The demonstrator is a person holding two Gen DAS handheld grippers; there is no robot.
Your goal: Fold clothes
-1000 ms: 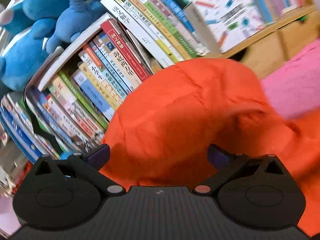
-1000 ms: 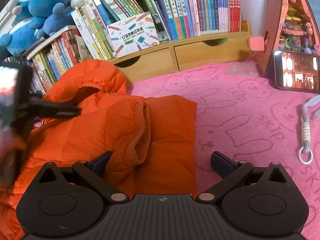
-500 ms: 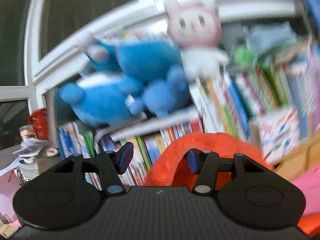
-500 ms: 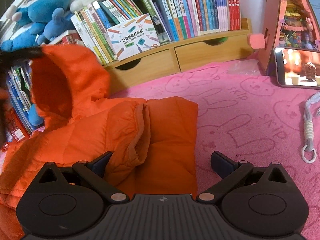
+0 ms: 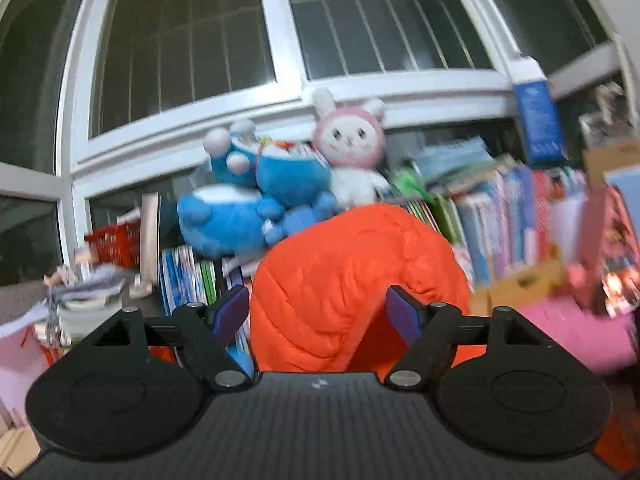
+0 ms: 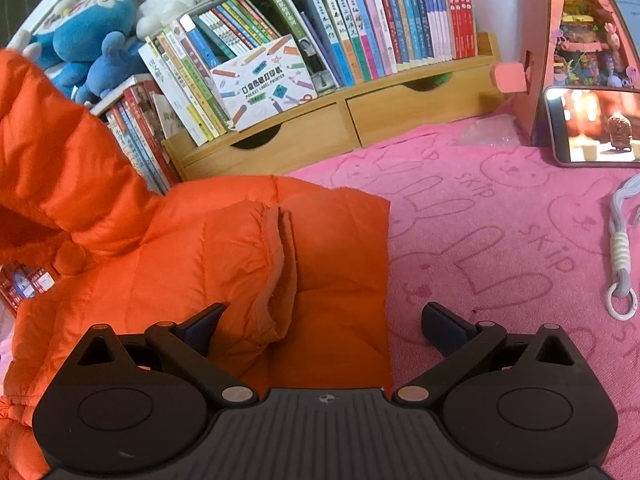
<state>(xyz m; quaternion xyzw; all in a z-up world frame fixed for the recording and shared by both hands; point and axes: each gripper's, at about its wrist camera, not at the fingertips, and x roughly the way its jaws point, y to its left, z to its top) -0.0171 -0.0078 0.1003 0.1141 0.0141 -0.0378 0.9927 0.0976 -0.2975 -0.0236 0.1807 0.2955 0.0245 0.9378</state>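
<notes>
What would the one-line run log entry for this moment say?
task: fold clothes | left gripper: around raised hood, grip unclear | right gripper: open over jacket | blanket

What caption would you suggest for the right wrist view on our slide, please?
Open right hand-held gripper over a partly folded orange puffer jacket on a pink bunny-print cloth.

window (image 5: 192, 52): dark, white-framed | bookshelf (image 6: 360, 120): wooden, 2 drawers | cloth (image 6: 500, 240): pink, bunny-print

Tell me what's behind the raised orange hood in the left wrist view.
Behind the hood: blue plush toys, a pink-and-white bunny plush and rows of books, below a window. Whatever sits directly behind the hood is covered.
</notes>
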